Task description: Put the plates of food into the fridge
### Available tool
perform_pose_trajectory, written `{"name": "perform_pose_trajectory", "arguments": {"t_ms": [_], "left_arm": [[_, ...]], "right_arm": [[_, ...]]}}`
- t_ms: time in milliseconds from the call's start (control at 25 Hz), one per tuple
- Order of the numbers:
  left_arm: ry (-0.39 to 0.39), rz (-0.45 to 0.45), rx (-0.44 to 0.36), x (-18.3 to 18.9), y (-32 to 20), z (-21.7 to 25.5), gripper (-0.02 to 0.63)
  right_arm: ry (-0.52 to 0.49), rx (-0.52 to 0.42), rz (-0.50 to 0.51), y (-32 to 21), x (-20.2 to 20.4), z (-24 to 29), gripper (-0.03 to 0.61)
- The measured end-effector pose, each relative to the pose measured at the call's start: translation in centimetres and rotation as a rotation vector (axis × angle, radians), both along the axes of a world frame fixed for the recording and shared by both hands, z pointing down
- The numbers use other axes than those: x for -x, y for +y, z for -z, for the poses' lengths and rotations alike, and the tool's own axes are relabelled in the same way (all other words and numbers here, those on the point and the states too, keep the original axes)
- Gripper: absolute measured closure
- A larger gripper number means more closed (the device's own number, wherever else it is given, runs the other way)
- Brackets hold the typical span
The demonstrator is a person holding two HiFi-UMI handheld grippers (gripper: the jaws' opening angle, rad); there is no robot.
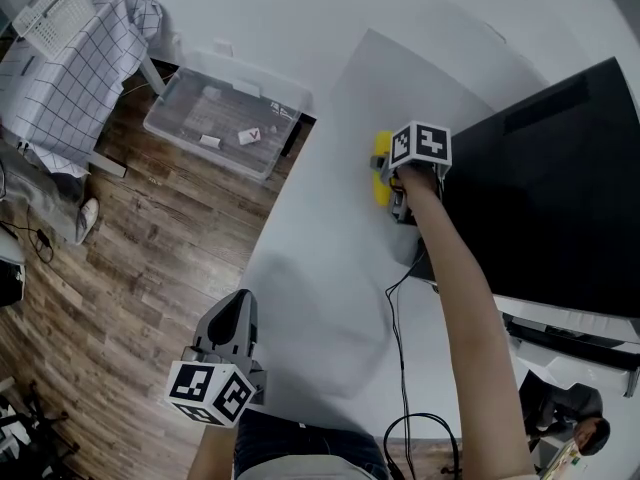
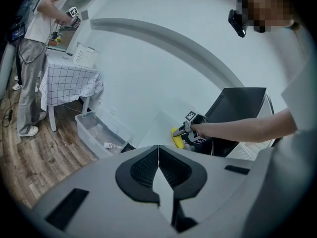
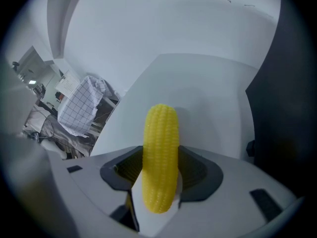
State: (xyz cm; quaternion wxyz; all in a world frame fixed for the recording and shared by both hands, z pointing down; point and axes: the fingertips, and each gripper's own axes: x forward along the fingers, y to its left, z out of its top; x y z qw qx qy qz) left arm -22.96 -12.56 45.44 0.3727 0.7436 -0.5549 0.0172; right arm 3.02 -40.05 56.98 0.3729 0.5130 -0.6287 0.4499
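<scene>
Right tool (image 1: 392, 188): clamped on yellow corn cob (image 3: 160, 155), over white worktop (image 1: 320, 278), between 1 and 2 o'clock in head view. Left tool (image 2: 158, 168): closed, empty, 7 o'clock.

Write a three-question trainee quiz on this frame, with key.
1. What is the right gripper shut on? A) long yellow corn cob B) red apple C) white plate
2. True or false: the left gripper is shut with nothing between its jaws.
3. What container sits on the brown wooden floor beside the white table?
Key: 1 A. 2 True. 3 The clear plastic storage bin.
</scene>
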Motion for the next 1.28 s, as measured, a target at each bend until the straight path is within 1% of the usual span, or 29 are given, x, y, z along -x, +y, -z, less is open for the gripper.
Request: {"name": "perform_pose_trajectory", "arguments": {"t_ms": [200, 560, 640, 840, 960, 1120, 1280], "left_arm": [[0.005, -0.007, -0.009, -0.2, 0.6, 0.3, 0.604], [0.020, -0.033, -0.038, -1.2, 1.3, 1.5, 0.604], [0.022, -0.037, -0.042, -1.3, 1.6, 1.8, 0.604], [0.025, -0.041, -0.050, -1.2, 2.2, 2.1, 0.604], [0.028, -0.047, -0.058, -1.3, 2.7, 2.4, 0.604], [0.024, -0.077, -0.075, -1.9, 3.2, 2.8, 0.604], [0.024, -0.119, -0.083, -2.5, 3.7, 3.1, 0.604]], "right_arm": [[-0.029, -0.001, -0.001, 2.2, 0.4, -0.1, 0.354], [-0.087, 0.029, 0.010, 6.8, 1.1, -0.3, 0.354], [-0.099, 0.036, 0.033, 8.1, 1.6, -0.1, 0.354], [-0.085, 0.034, 0.139, 11.8, 3.2, -0.1, 0.354], [-0.124, -0.008, 0.166, 14.1, 4.1, 0.6, 0.354], [-0.221, -0.116, 0.179, 17.6, 5.5, 3.4, 0.354], [-0.249, -0.224, 0.207, 22.2, 6.5, 6.4, 0.354]]}}
